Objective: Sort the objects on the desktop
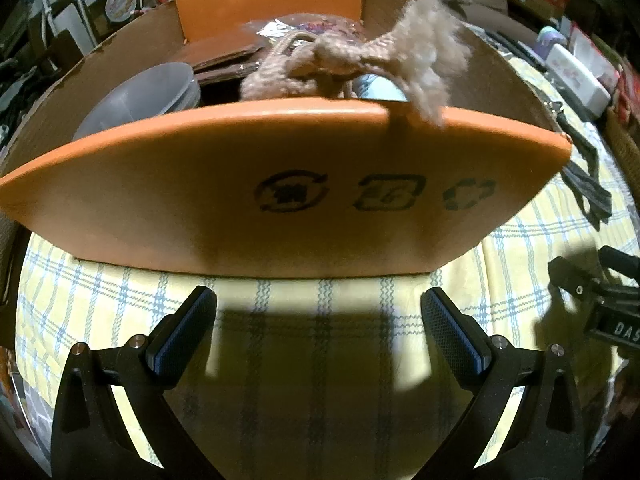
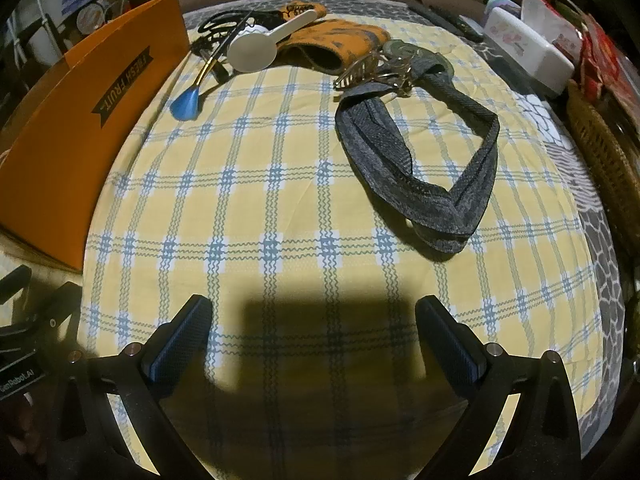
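Left gripper [image 1: 319, 328]: matte black frame, two black fingers [image 1: 182, 332] faced with blue textured pads, silver round screws at the finger joints. Right gripper [image 2: 313, 336]: same build, black fingers [image 2: 178, 340], blue ribbed pads, silver screws. White lettering on each black body, only partly readable in the other view.

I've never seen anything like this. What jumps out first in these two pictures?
The big orange box fills the left view, with tan yarn spilling over its near edge. In the right view, a grey fabric band lies looped on the yellow checked cloth, with a white scoop farther back. Both grippers, left and right, gape open, holding nothing.
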`<state>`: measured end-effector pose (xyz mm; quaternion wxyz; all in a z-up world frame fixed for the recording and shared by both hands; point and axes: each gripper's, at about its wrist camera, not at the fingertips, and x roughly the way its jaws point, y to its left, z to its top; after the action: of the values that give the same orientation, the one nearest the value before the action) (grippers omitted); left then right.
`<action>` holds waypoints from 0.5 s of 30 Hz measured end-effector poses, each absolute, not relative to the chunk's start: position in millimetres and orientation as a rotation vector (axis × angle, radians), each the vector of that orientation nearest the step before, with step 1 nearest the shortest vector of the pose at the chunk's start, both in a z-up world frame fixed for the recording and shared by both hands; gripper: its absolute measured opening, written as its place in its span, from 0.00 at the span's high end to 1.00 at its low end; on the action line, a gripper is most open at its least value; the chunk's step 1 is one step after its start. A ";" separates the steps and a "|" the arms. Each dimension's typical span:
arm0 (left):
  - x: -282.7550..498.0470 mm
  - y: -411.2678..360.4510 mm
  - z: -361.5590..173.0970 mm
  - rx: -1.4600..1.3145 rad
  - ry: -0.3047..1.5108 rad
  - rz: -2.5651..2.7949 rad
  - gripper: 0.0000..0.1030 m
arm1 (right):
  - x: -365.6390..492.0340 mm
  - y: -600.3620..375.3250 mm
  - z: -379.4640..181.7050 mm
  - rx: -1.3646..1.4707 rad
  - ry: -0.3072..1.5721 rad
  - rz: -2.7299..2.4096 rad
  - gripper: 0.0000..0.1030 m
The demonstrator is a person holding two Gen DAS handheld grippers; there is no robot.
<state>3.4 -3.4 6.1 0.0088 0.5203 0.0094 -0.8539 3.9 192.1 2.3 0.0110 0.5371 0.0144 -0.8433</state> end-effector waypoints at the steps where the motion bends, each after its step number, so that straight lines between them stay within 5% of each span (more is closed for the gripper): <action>1: 4.9 -3.3 6.7 1.624 0.031 -2.670 0.00 | 3.6 192.8 3.8 1.679 0.048 -2.626 0.00; 15: 51.2 6.0 91.9 1.424 0.139 -2.912 0.00 | 0.1 236.9 79.5 1.475 -0.124 -2.773 0.00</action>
<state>51.2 6.0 91.9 -0.0515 0.4383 0.0428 -0.8963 0.1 236.9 79.5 -0.0009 0.4693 -0.0395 -0.8822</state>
